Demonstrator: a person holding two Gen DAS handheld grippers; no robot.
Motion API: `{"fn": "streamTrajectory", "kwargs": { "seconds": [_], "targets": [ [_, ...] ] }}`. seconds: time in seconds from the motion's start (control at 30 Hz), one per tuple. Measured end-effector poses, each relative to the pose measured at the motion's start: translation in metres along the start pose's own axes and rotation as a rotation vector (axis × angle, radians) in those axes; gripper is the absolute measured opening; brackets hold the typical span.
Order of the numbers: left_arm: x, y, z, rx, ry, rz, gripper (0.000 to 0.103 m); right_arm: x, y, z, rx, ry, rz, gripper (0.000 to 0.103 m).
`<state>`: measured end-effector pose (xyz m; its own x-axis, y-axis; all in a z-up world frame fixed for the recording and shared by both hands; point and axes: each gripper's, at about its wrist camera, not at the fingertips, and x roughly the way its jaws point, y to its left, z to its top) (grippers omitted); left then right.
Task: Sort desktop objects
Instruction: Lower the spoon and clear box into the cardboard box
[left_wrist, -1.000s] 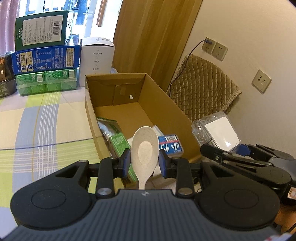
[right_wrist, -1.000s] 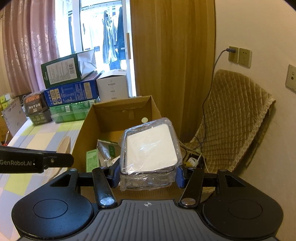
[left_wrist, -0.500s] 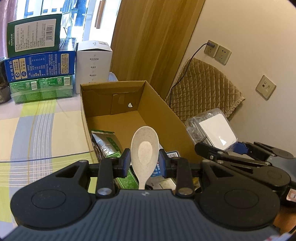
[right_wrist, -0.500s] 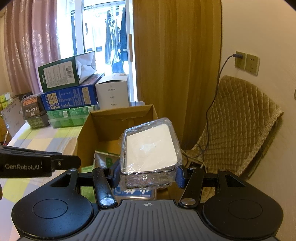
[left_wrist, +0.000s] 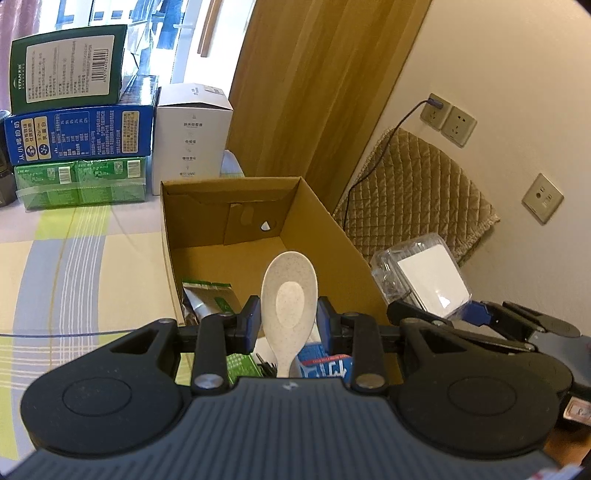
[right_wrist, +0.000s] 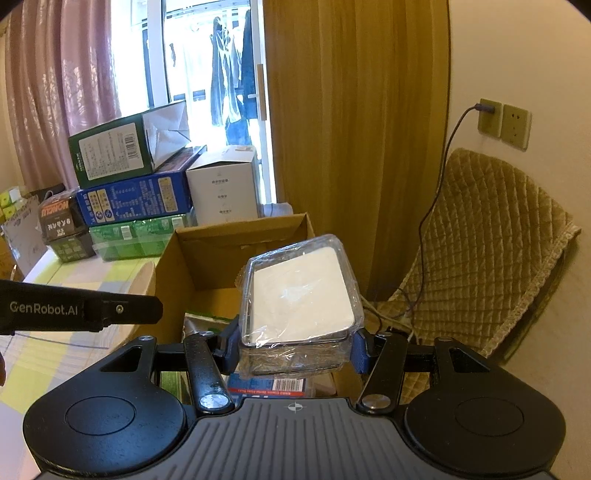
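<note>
My left gripper (left_wrist: 287, 320) is shut on a speckled cream spoon (left_wrist: 289, 299), bowl up, held above the near end of an open cardboard box (left_wrist: 207, 229). Inside the box lie a silver-green packet (left_wrist: 210, 299), a green pack (left_wrist: 242, 365) and a blue-white carton (left_wrist: 325, 363). My right gripper (right_wrist: 295, 345) is shut on a clear plastic case with a white pad inside (right_wrist: 299, 295), held over the box's (right_wrist: 236, 236) right near corner. In the left wrist view that case (left_wrist: 424, 280) shows to the right of the box.
Stacked green, blue and white cartons (left_wrist: 81, 129) stand at the table's far end behind the box. A striped tablecloth (left_wrist: 74, 266) covers the table left of the box. A quilted chair (right_wrist: 487, 251) and a wall socket with a cable (right_wrist: 489, 118) are on the right.
Both grippers have risen and moved forward over the box with their loads still held. More of the box's inside shows beneath the spoon.
</note>
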<state>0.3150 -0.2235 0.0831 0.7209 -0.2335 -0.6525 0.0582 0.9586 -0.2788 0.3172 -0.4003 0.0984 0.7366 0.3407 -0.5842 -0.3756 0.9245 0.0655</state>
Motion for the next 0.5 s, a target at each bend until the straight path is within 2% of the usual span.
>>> {"fn": "streamTrajectory", "kwargs": {
  "seconds": [0.5],
  "targets": [
    [0.027, 0.009, 0.016, -0.028, 0.004, 0.024, 0.027, 0.030, 0.002, 0.011, -0.009, 0.018, 0.018, 0.053]
  ]
}}
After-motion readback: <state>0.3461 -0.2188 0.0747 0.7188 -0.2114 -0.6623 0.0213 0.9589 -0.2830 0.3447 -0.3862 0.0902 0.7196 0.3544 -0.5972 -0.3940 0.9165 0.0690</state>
